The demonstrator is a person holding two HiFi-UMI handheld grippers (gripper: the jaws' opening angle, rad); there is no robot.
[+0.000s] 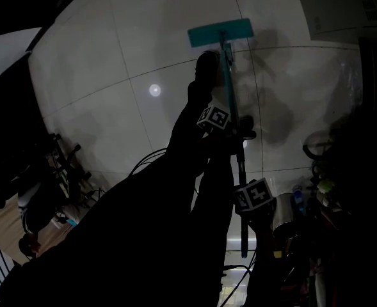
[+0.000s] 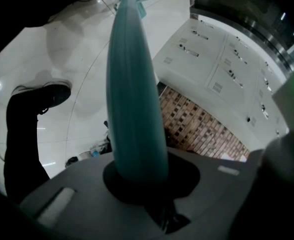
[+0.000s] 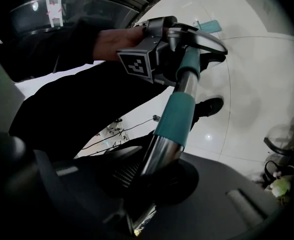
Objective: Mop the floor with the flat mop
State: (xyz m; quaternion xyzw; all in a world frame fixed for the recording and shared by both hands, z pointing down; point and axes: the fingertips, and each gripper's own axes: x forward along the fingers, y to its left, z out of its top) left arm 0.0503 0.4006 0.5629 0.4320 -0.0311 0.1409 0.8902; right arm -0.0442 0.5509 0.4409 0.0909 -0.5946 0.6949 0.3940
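Observation:
The flat mop has a teal head (image 1: 220,32) lying flat on the pale tiled floor (image 1: 143,37), and its teal and metal handle (image 1: 230,88) runs back toward me. My left gripper (image 1: 235,130) is shut on the handle at mid-length, its marker cube to the left. In the left gripper view the teal handle (image 2: 134,94) rises from between the closed jaws of my left gripper (image 2: 139,176). My right gripper (image 1: 243,213) is shut on the handle lower down. In the right gripper view the metal part of the handle (image 3: 159,151) sits in my right gripper (image 3: 154,179).
A dark shoe (image 1: 206,66) stands on the floor just left of the handle. Darker wet patches (image 1: 278,117) lie right of the mop. Clutter and a metal pot (image 1: 283,213) crowd the right, cables and gear (image 1: 60,165) the left. White lockers (image 2: 211,59) stand beyond a brown patterned mat (image 2: 201,126).

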